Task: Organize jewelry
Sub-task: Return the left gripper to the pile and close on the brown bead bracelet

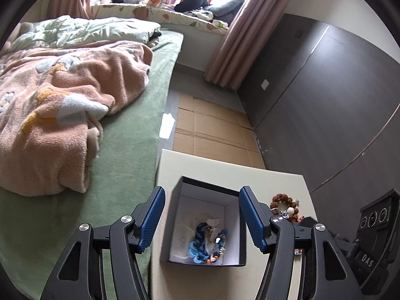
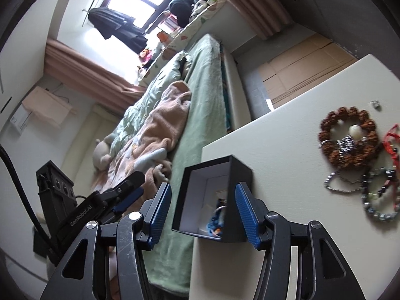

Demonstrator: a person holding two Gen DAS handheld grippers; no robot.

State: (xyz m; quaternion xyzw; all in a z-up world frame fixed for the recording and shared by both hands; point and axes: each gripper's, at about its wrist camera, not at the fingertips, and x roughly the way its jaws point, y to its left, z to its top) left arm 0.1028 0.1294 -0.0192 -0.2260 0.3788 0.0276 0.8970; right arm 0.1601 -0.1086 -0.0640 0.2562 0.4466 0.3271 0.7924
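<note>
- Black box point(image 1: 207, 222) — open-topped, white-lined, sitting at the lower centre of the left wrist view on the cream table point(image 1: 275, 182); in the right wrist view it is showing at lower centre, close to the table's near-left corner.
- Blue braided piece point(image 1: 200, 245) — lying inside the box with a few orange beads and some pale items; the contents are tangled together, so single pieces are hard to tell apart.
- Left gripper point(image 1: 202, 217) — its blue-padded fingers point(image 1: 152, 217) are standing wide apart on either side of the box, gripping nothing; whether they are touching the box walls cannot be told.
- Right gripper point(image 2: 203, 215) — its tongs are likewise spread wide, with the box showing between them; the right-hand pad point(image 2: 246, 215) is sitting against or just in front of the box's dark outer wall, clamping nothing.
- Brown bead bracelet point(image 2: 347, 137) — lying flat on the table at the right of the right wrist view, well apart from the box; a pale bead is showing in its ring.
- Silver chain point(image 2: 342, 185) — trailing just below the brown bracelet and touching it.
- Red cord point(image 2: 392, 147) — lying at the far right edge, beside the bracelet.
- Grey-green bead bracelet point(image 2: 380, 207) — lying at lower right, under the chain and cord.
- Bed point(image 1: 130, 165) with a peach blanket point(image 1: 62, 115) — filling the left of the left wrist view, beside the table.
</note>
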